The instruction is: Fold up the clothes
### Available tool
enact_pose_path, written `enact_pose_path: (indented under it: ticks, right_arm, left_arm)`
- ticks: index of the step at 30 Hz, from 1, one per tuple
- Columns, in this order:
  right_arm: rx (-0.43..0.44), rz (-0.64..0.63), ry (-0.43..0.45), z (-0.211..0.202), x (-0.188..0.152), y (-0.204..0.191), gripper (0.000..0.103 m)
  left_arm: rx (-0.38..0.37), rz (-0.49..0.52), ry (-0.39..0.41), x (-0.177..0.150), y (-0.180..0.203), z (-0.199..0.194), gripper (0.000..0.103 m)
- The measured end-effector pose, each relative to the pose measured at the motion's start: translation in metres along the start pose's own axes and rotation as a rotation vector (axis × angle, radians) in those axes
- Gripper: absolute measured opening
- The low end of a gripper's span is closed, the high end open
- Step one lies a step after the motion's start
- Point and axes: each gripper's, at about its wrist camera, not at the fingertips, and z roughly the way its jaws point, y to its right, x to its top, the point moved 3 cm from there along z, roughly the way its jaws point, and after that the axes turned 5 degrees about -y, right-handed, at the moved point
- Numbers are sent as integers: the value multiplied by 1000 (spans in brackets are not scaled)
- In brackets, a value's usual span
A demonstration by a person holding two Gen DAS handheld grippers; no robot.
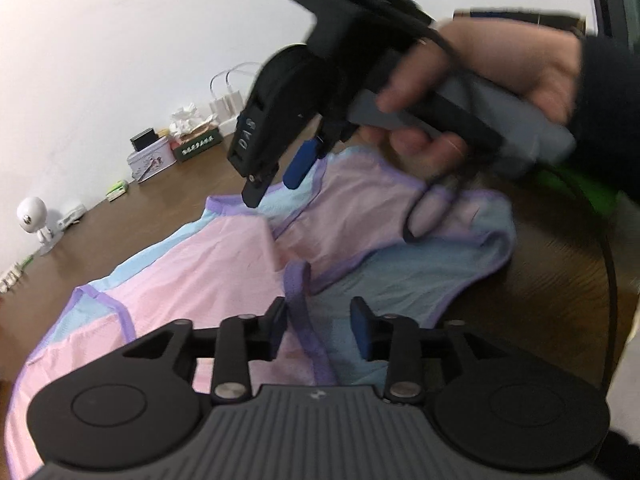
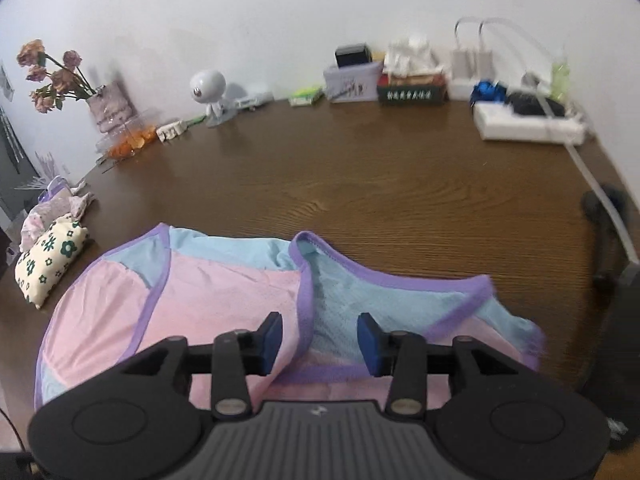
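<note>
A top [image 2: 224, 292] is spread on the brown desk [image 2: 400, 184], near the front edge. It is made of pink and light blue cloth, with purple bands along its edges. One part is folded over, so a blue mesh inside is seen. Wrinkles are seen in the pink part.

The left gripper [image 1: 318, 330] is held just over the top. Its jaws are open, and a purple band is seen between them, but it is not pinched. The right gripper [image 2: 319, 340] is also held over the top with its jaws apart. A purple band lies between them too, and nothing is squeezed. In the left view, the right gripper [image 1: 276, 182] is seen from the side, held by a hand [image 1: 480, 92] in a dark sleeve. A black cable [image 1: 610, 264] hangs down from it.

At the left of the desk, a folded cloth with green flowers [image 2: 50, 256] is laid. Dried roses [image 2: 48, 72] are kept in a vase at the back. A small round white camera [image 2: 208, 88] is stood near the wall. A tin box [image 2: 352, 76], a tissue box [image 2: 412, 84] and a white power strip [image 2: 528, 126] are set along the back. A white wall [image 2: 280, 12] is seen behind the desk.
</note>
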Motion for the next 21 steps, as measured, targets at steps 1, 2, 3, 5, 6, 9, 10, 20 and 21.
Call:
enact_pose_path:
  ticks: [1, 2, 3, 5, 6, 9, 10, 20, 21]
  right_arm:
    - [12, -7, 11, -6, -6, -5, 39]
    - [41, -24, 2, -9, -11, -11, 36]
    - [68, -40, -9, -11, -17, -16, 29]
    - [93, -83, -42, -12, -29, -26, 21]
    - [82, -106, -54, -11, -34, -28, 20]
    - [39, -82, -83, -8, -46, -20, 22]
    - [30, -57, -80, -10, -48, -15, 22]
    - [73, -38, -16, -34, -70, -10, 17]
    - [99, -29, 4, -40, -69, -12, 18]
  left_arm:
    - [-17, -2, 10, 1, 1, -2, 46]
    - [-28, 11, 9, 2, 4, -1, 46]
    - [-39, 32, 3, 2, 8, 2, 46]
    - [-48, 57, -9, 1, 15, 8, 46]
    - [-49, 61, -10, 1, 17, 10, 46]
    - [-50, 71, -16, 0, 19, 8, 47]
    - [-59, 71, -13, 0, 19, 6, 48]
    - [-116, 81, -21, -12, 22, -23, 52]
    - [-122, 66, -20, -14, 17, -28, 55]
